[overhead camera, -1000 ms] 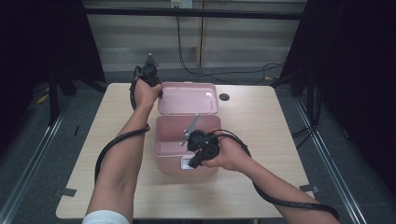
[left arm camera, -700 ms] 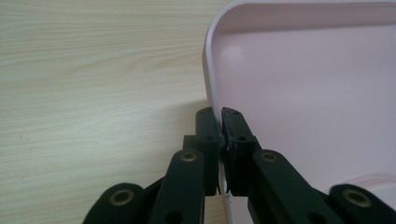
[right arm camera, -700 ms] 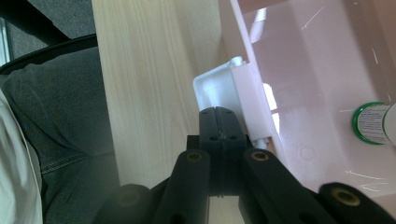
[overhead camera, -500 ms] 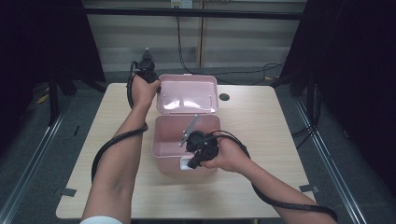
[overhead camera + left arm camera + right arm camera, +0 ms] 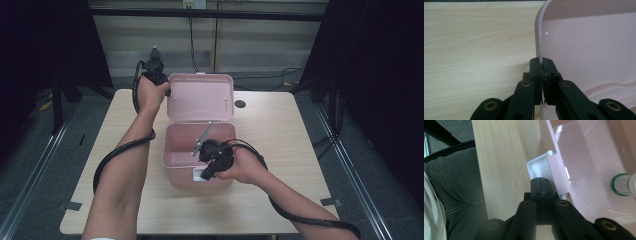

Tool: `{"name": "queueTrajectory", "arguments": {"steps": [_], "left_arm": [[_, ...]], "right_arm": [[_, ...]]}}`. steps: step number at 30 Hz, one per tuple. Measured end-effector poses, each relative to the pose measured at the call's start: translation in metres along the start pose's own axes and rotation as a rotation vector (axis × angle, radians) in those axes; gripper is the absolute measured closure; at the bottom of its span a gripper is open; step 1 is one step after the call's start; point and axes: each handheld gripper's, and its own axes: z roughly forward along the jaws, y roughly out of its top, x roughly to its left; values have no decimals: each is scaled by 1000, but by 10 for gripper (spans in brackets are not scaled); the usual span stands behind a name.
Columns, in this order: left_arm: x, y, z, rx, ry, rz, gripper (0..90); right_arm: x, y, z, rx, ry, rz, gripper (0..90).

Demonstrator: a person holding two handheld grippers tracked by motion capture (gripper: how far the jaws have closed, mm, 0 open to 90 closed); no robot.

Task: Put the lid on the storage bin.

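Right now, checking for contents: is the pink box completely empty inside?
No, a green-capped bottle lies inside the pink box.

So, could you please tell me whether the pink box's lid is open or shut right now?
Open. The lid stands raised behind the pink box, its edge pinched by the left gripper, so the inside shows.

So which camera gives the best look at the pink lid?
The high view: the whole lid shows, raised behind the box. The left gripper view shows only its edge, pinched by the left gripper, and part of its inside. The right gripper view shows the box instead.
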Motion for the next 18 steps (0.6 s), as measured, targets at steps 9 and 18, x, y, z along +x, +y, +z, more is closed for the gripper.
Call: {"name": "queueTrajectory", "arguments": {"steps": [9, 18], "left_arm": [[-3, -1, -14, 1, -4, 16, 882], [-6, -2, -22, 7, 3, 43, 884]], "right_arm": [[0, 1, 0, 2, -7, 9, 900], [1, 1, 0, 6, -6, 22, 900]]}}
